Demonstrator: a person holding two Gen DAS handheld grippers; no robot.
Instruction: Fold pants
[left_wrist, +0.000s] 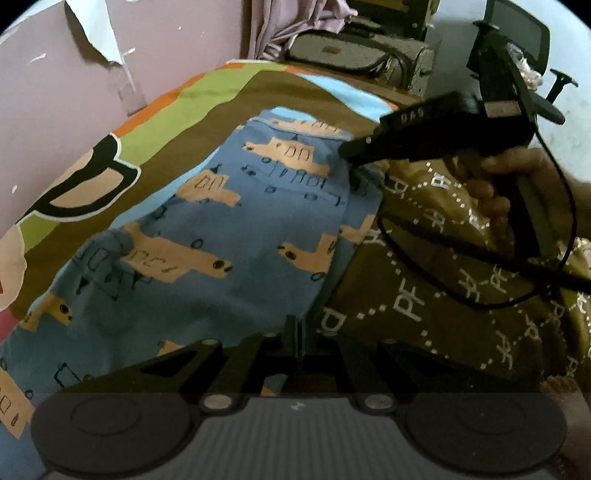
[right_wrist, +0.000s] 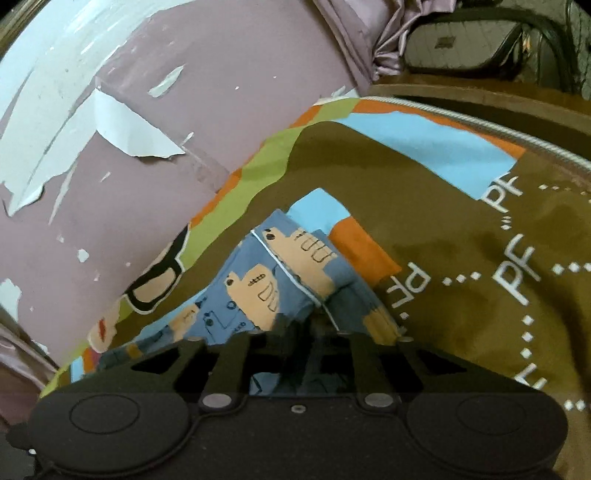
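Now one pair of pants (left_wrist: 229, 229) lies spread; left gripper (left_wrist: 295, 332) pinches its edge, right gripper (right_wrist: 317, 325) parted.

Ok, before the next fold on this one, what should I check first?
1. Pants on the bedspread: ok.
2. Left hand-held gripper shut: ok.
3. Cloth pinched in the left one: cannot tell.
4. Right hand-held gripper gripping the pants' edge: cannot tell.
5. Pants lying flat: not ok, bunched up at the right hand-held gripper.
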